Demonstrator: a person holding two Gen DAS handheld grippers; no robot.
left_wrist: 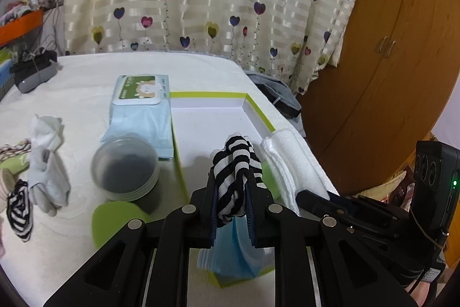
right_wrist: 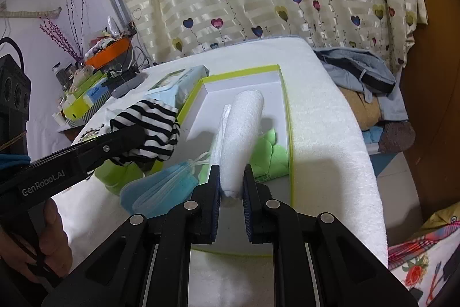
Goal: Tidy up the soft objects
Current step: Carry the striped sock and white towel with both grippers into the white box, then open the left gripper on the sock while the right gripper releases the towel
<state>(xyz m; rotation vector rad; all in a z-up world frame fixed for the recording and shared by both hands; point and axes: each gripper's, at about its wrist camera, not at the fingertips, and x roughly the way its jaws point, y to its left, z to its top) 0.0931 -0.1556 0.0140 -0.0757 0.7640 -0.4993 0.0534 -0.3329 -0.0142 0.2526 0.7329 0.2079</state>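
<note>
A limp striped sock (left_wrist: 234,163) is pinched mid-bunch by the left tool (left_wrist: 231,192), a squashy rolled towel (right_wrist: 243,134) at its end by the right tool (right_wrist: 232,189).

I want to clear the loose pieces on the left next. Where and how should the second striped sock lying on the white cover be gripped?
Both grippers are full now. The striped sock lies crumpled and flat, left of the pale grey sock. Probably come from above, jaws across its bunched upper end, where the folds stand thickest, staying clear of its neighbour.
</note>
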